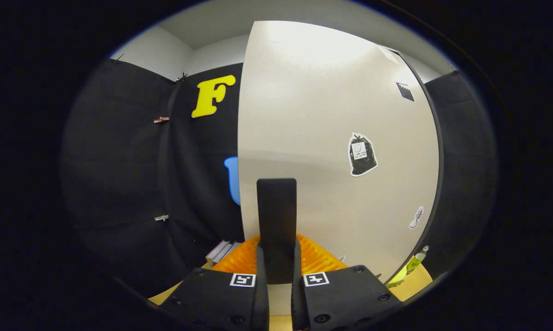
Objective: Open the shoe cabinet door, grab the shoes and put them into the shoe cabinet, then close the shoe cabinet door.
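Note:
The white shoe cabinet door (331, 115) stands very close ahead and rises above the fingers. A dark upright handle (276, 207) sticks out from its lower part. My gripper (276, 246) is shut on this handle: the bar sits between the two fingers, and the ribbed pads (239, 262) press on it from both sides. Several small stickers (362, 155) are stuck on the door's face to the right of the handle. From here I cannot tell whether the door is ajar or flush.
A green bottle (416, 262) stands low beside the door's right edge on a tan surface (414, 285). A few flat grey items (221, 252) lie low to the left of the fingers. Black cloth walls close in on both sides.

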